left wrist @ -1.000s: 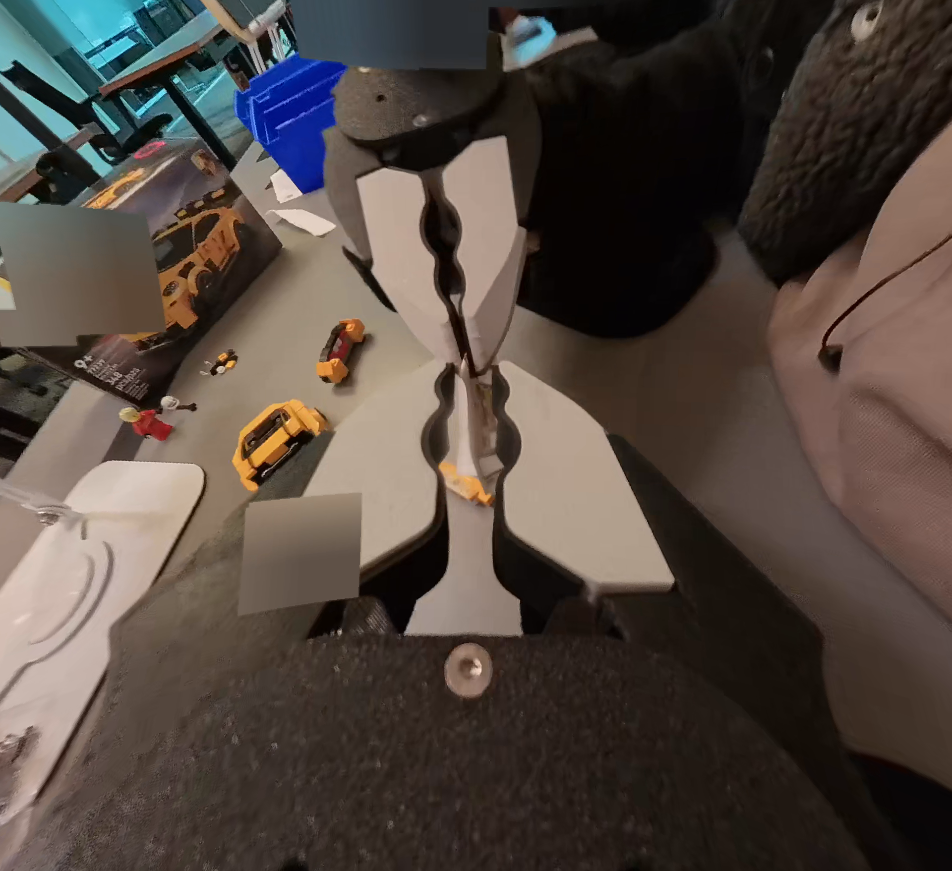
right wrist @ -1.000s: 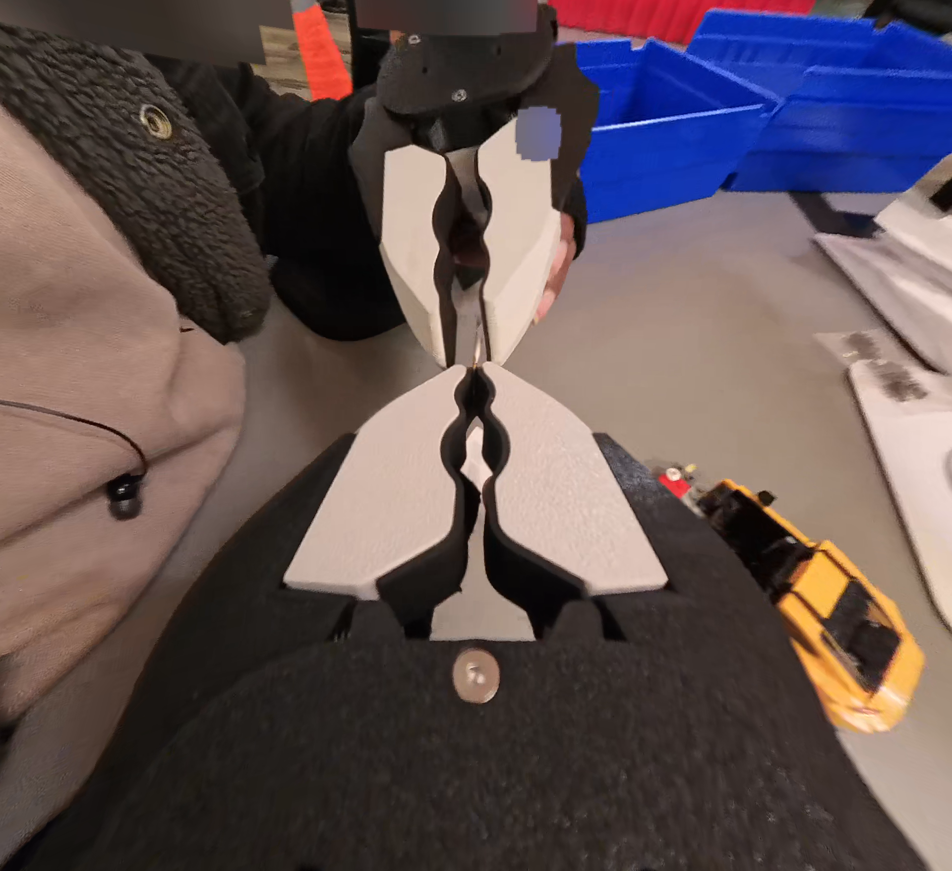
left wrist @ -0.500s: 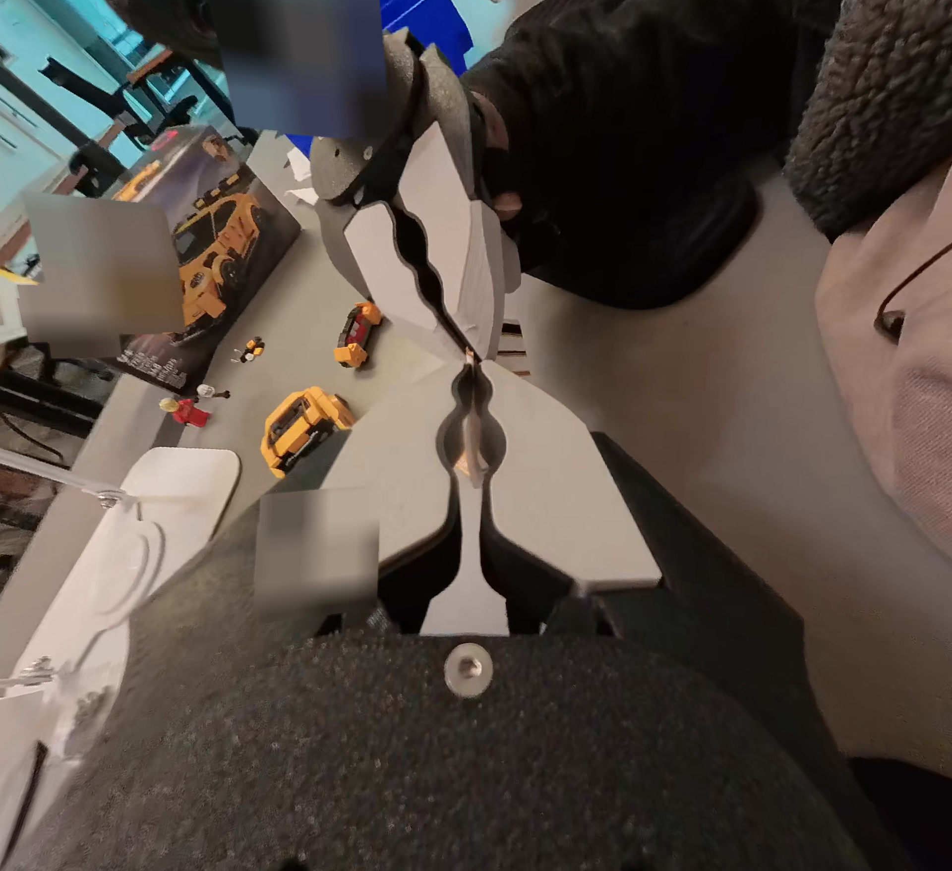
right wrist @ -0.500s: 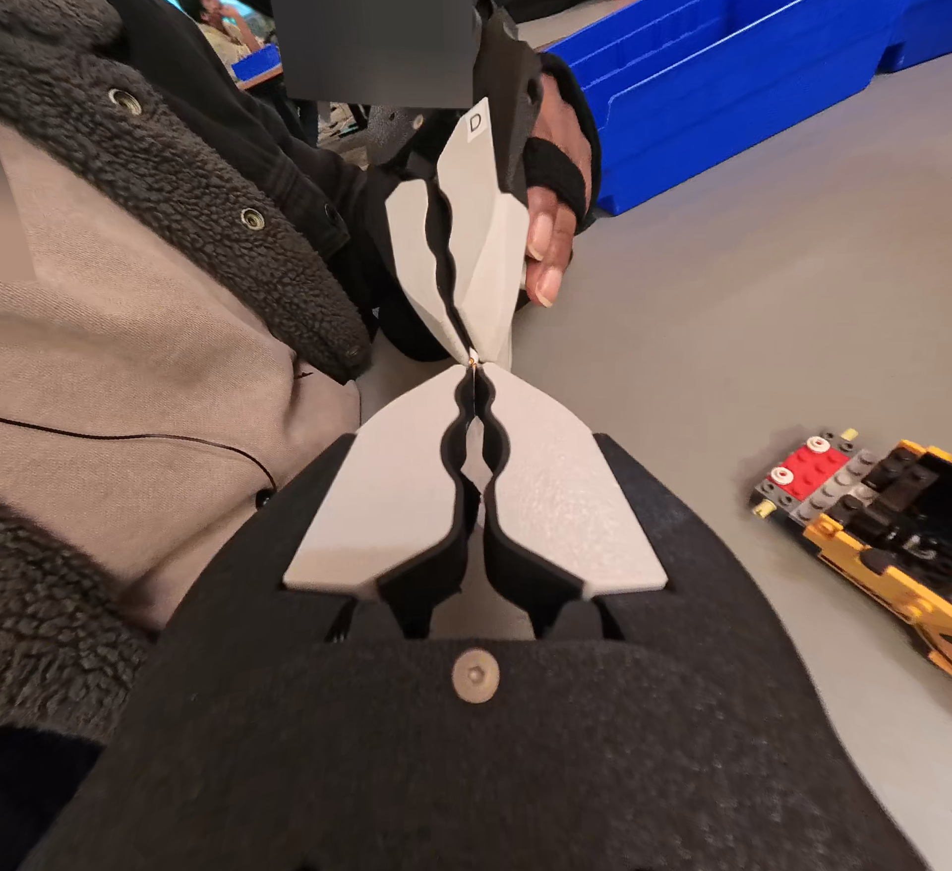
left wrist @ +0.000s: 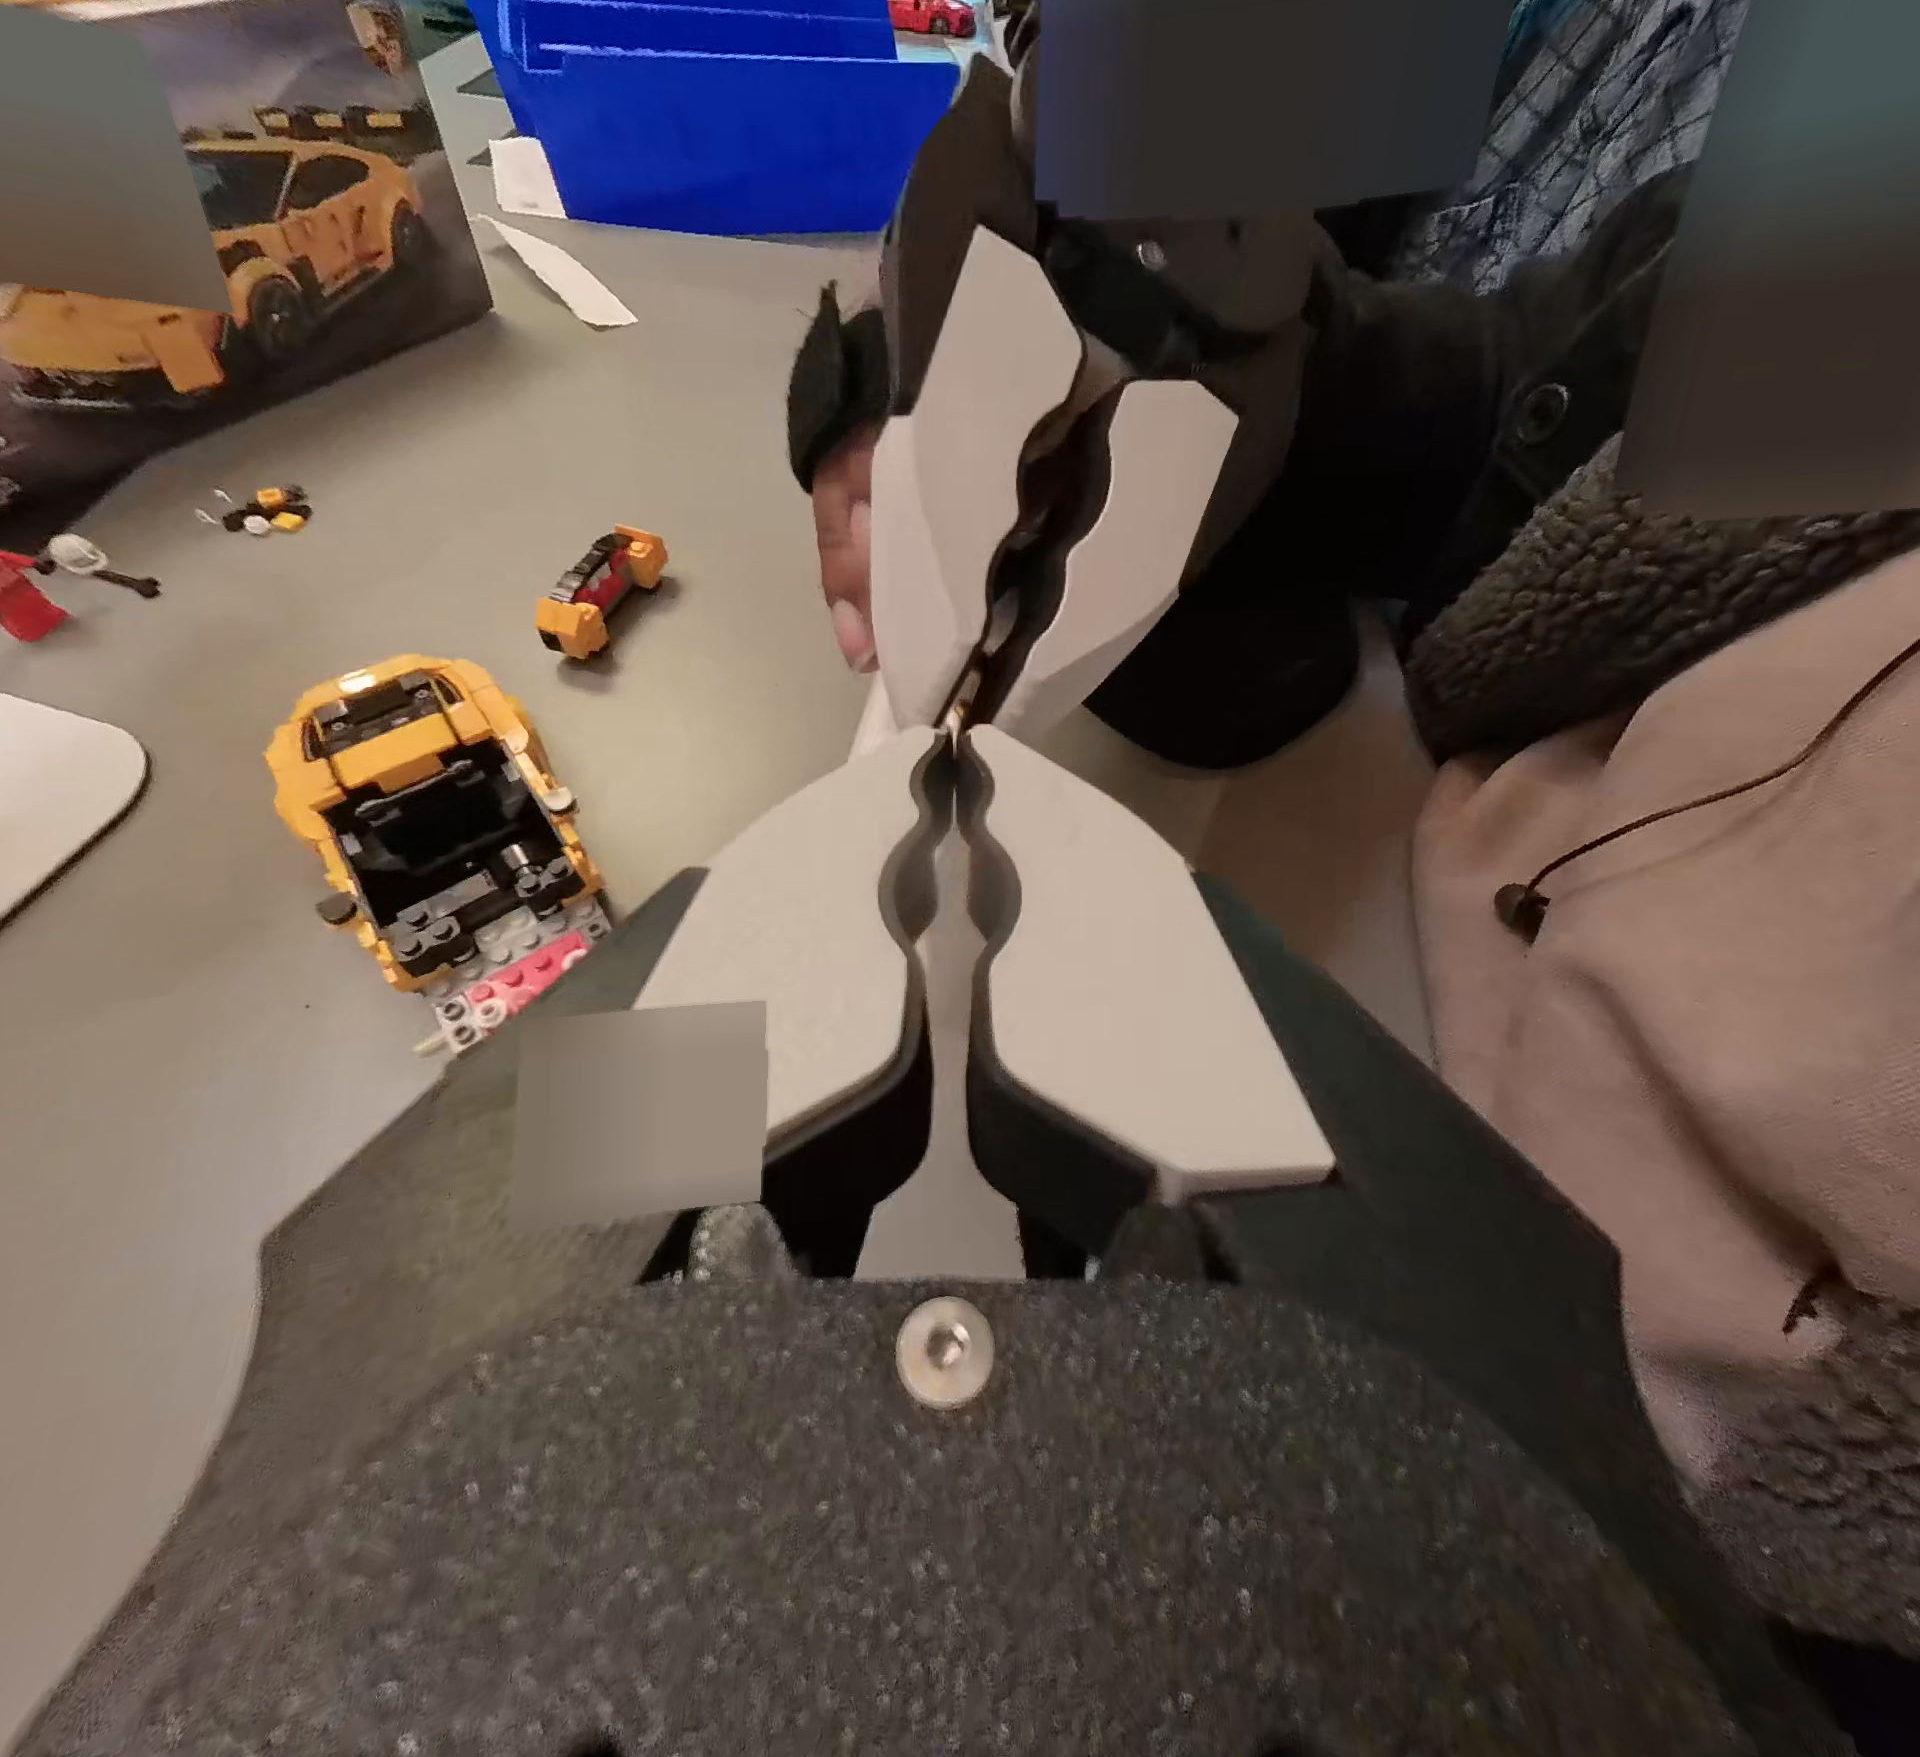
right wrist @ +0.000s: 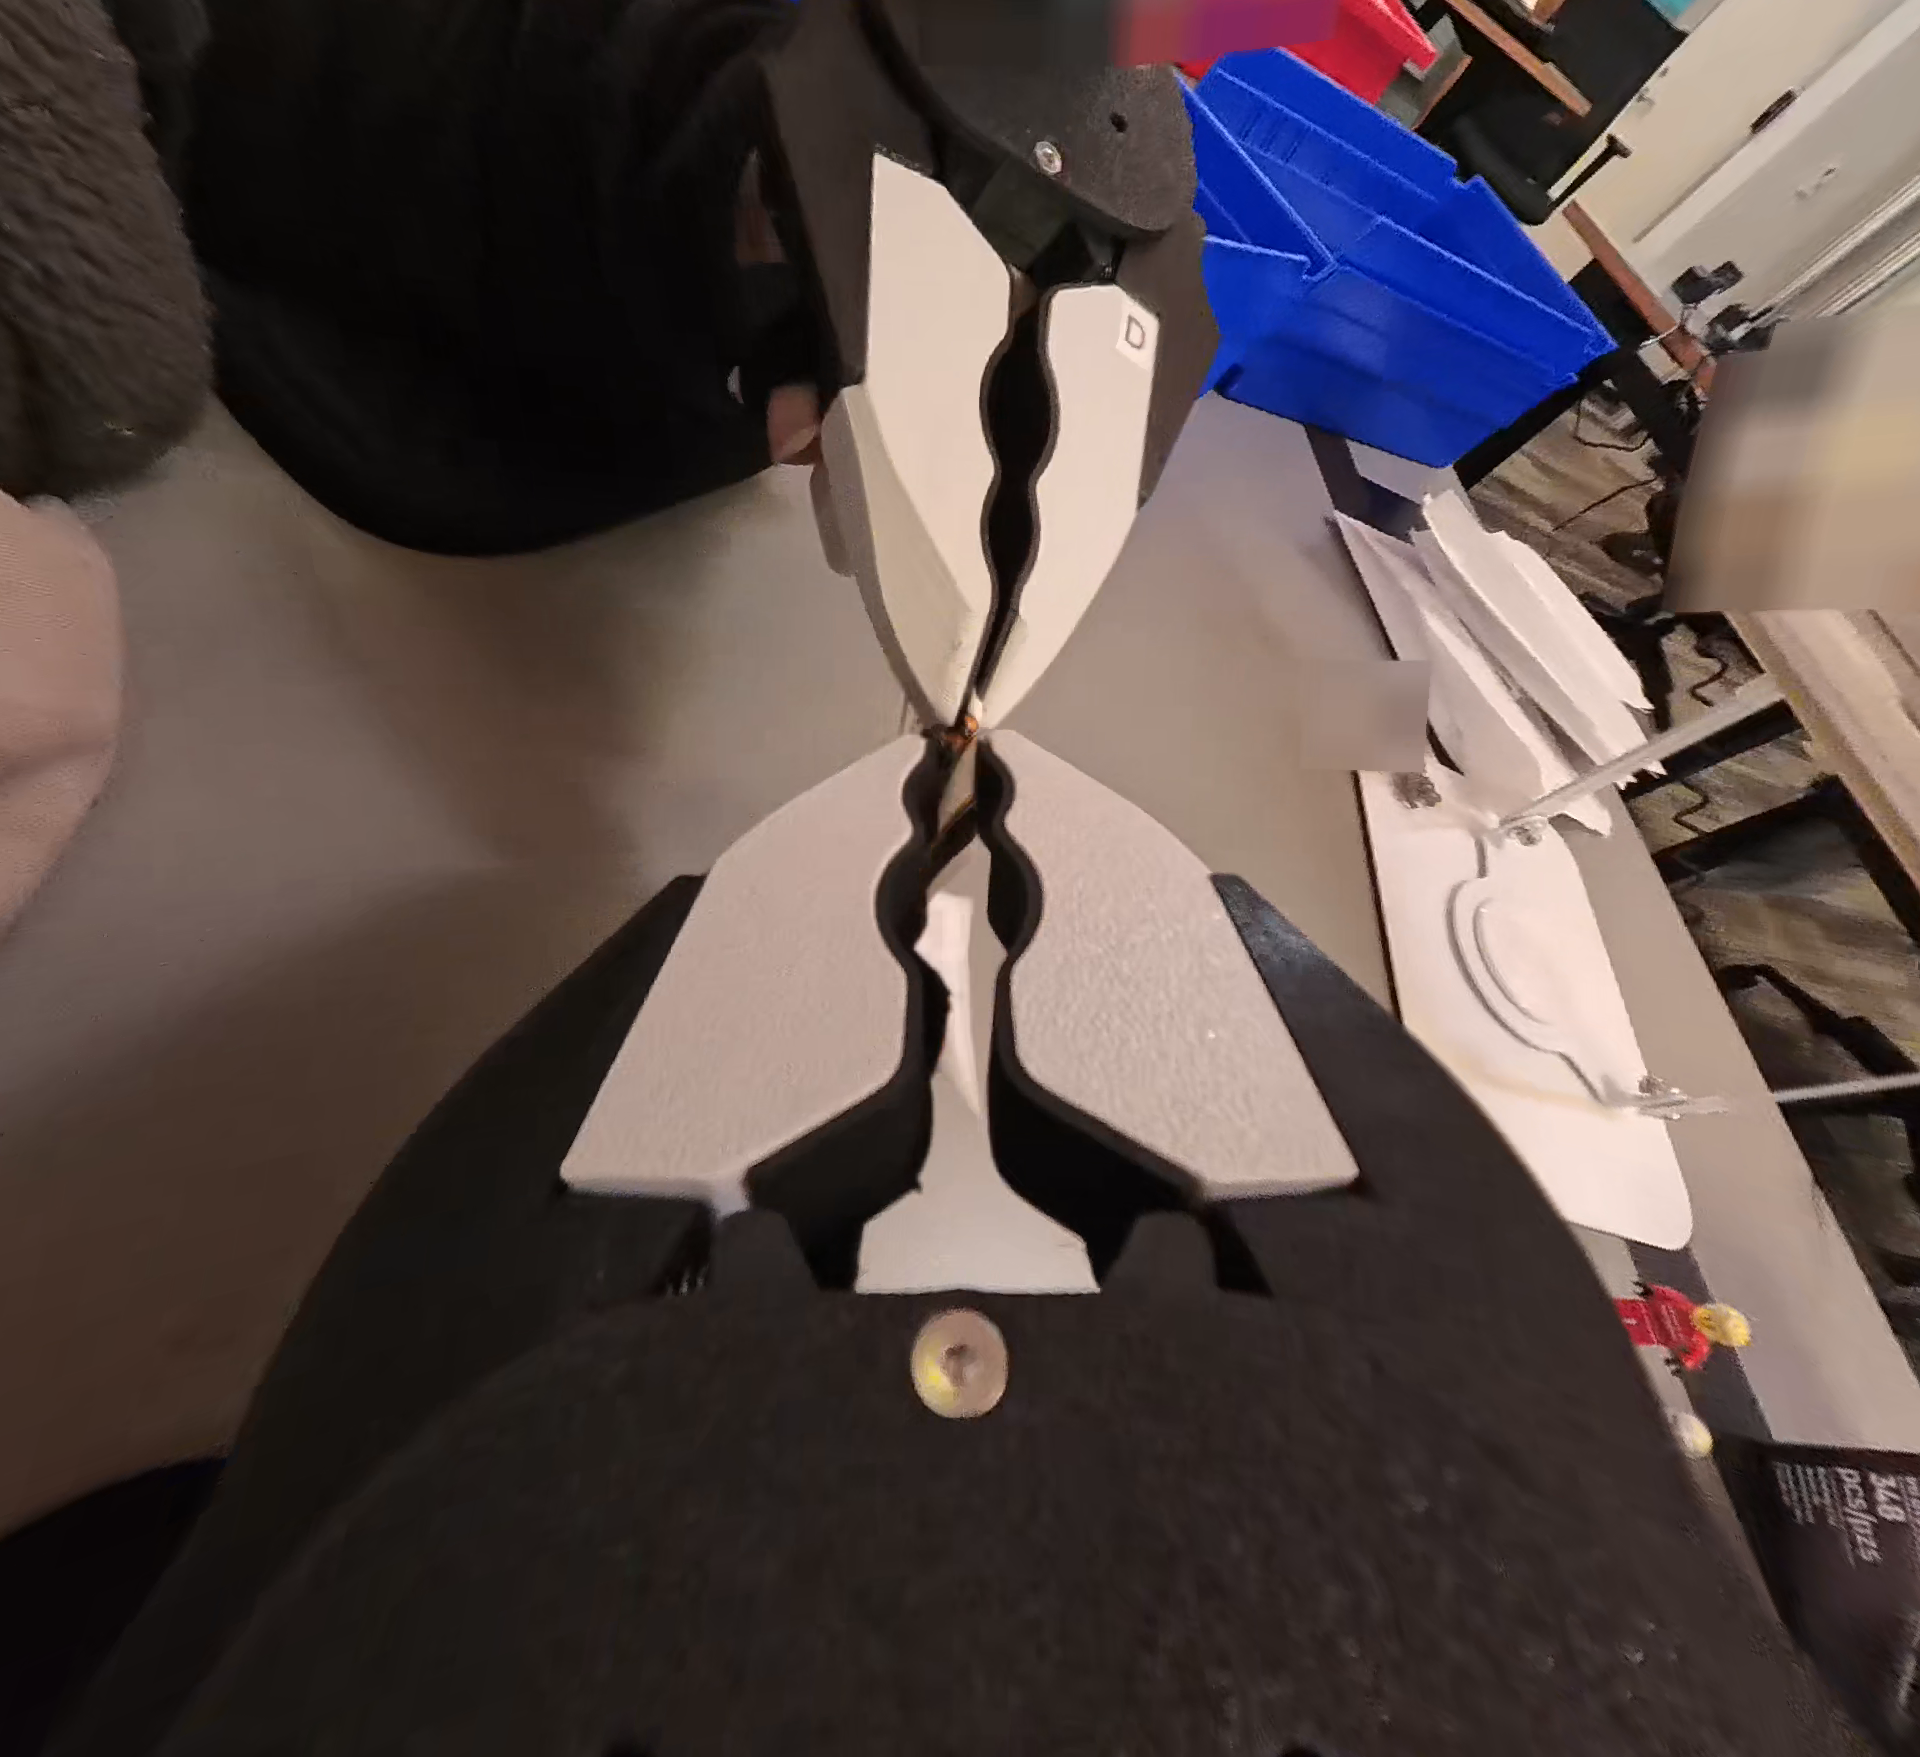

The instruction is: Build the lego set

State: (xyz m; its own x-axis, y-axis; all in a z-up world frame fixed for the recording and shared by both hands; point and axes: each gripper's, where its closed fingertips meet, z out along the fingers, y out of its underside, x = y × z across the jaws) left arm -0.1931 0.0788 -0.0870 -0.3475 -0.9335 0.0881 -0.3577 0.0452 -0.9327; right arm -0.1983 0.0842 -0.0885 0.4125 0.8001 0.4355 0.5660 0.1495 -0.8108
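Note:
My left gripper [left wrist: 951, 753] and right gripper [right wrist: 956, 757] meet tip to tip above the grey table [left wrist: 675, 419]. Both are shut. A small dark and orange piece [right wrist: 961, 733] is pinched where the tips touch; too little of it shows to tell its shape. A thin white strip [right wrist: 951, 959] lies in the gap between the right gripper's fingers. The right gripper also shows in the left wrist view [left wrist: 966, 705], and the left gripper in the right wrist view [right wrist: 977, 705]. The half-built yellow Lego car [left wrist: 426, 824] sits on the table to the left, its roof off.
A small orange, black and red sub-assembly [left wrist: 603, 590], loose small pieces [left wrist: 265, 507] and a red minifigure [right wrist: 1673, 1323] lie on the table. The set's box [left wrist: 260, 201], blue bins [left wrist: 727, 97], a white tray [right wrist: 1507, 1011] and white paper bags [right wrist: 1507, 627] stand around. A person's dark sleeves are close behind. Only a small space, under 4 cm, lies between the two pairs of fingers. Both grippers' tips are roughly 15 centimeters from the half-built yellow Lego car [left wrist: 426, 824].
The left gripper's jaws have closed since a second ago. Both grippers have turned together while staying tip to tip, so the car now lies nearer in the left wrist view.

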